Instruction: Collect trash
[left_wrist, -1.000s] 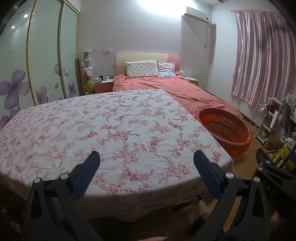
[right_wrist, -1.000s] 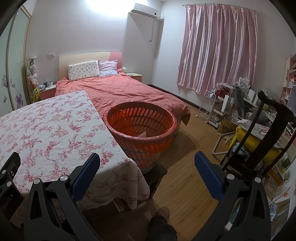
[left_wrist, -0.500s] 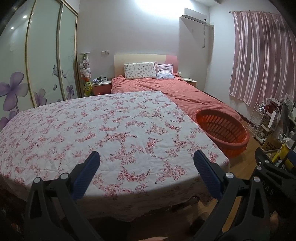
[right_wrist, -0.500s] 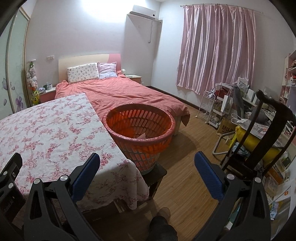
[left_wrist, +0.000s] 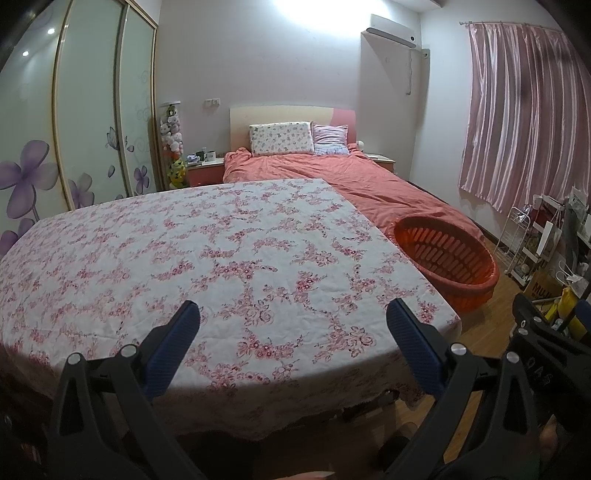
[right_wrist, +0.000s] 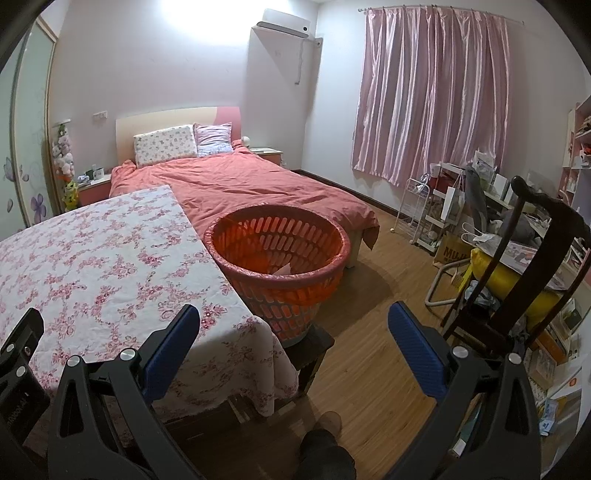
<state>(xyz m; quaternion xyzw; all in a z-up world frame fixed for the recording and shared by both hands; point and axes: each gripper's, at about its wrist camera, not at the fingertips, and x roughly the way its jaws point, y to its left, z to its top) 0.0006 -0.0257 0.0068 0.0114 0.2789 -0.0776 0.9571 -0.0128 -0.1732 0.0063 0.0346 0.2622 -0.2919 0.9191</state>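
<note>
With both the left gripper (left_wrist: 291, 328) and right gripper (right_wrist: 293, 330) spread wide and empty, collecting looks finished: pale scraps (right_wrist: 282, 268) lie in the round orange slotted plastic basket (right_wrist: 277, 247) beside the floral-clothed table (left_wrist: 221, 258); next means finding further trash.

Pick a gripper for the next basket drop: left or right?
Right, probably. The right gripper is open and looks almost straight at the orange basket, which sits beside the table. The left gripper, also open, faces the tablecloth, with the basket off to its right edge. Neither holds anything.
</note>
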